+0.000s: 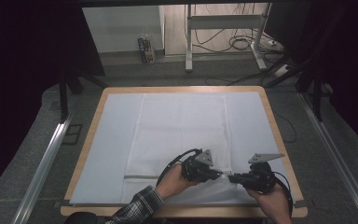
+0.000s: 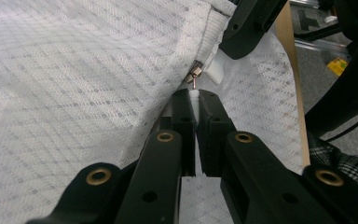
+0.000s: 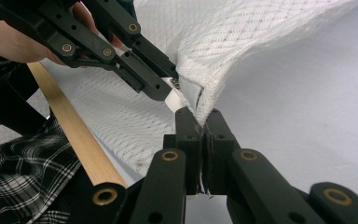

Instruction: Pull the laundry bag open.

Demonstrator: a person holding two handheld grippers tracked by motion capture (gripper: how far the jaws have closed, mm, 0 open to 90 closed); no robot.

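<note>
Both grippers, left gripper (image 1: 216, 175) clamped on the zipper pull (image 2: 194, 93), right gripper (image 1: 233, 178) pinching the mesh bag (image 1: 177, 130) corner at lower right — pull steady, keeping fabric taut.

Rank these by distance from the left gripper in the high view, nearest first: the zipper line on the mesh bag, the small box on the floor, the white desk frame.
1. The zipper line, on the mesh bag, just left of the left gripper.
2. The small box, on the floor beyond the table's far edge, left of centre.
3. The white desk frame, at the back, right of centre, slightly farther.
</note>
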